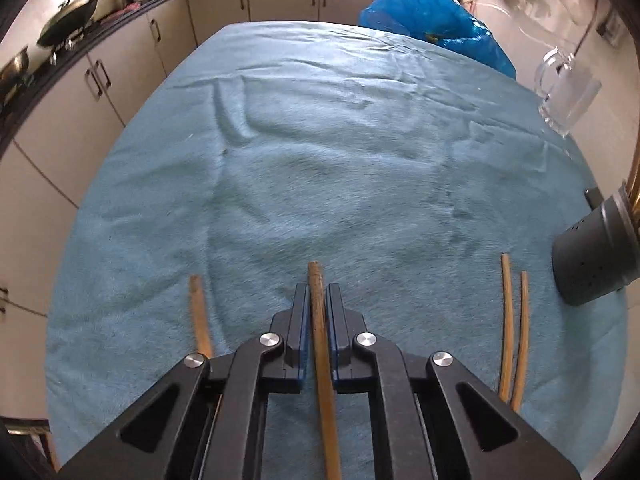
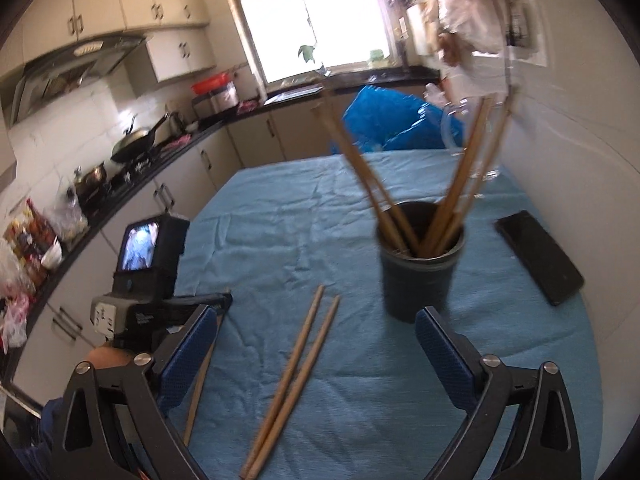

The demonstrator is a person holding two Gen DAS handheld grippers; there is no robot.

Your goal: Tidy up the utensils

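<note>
My left gripper is shut on a wooden chopstick that runs between its blue pads just above the teal cloth. Another chopstick lies to its left, and a pair of chopsticks lies to its right. The dark holder cup is at the right edge. In the right wrist view, my right gripper is open and empty above the same pair of chopsticks. The dark holder cup stands ahead of it with several chopsticks leaning inside. The left gripper body shows at the left.
A teal cloth covers the table. A black phone lies right of the cup. A clear glass mug stands at the far right, and a blue plastic bag sits at the far edge. Kitchen counters and cabinets run along the left.
</note>
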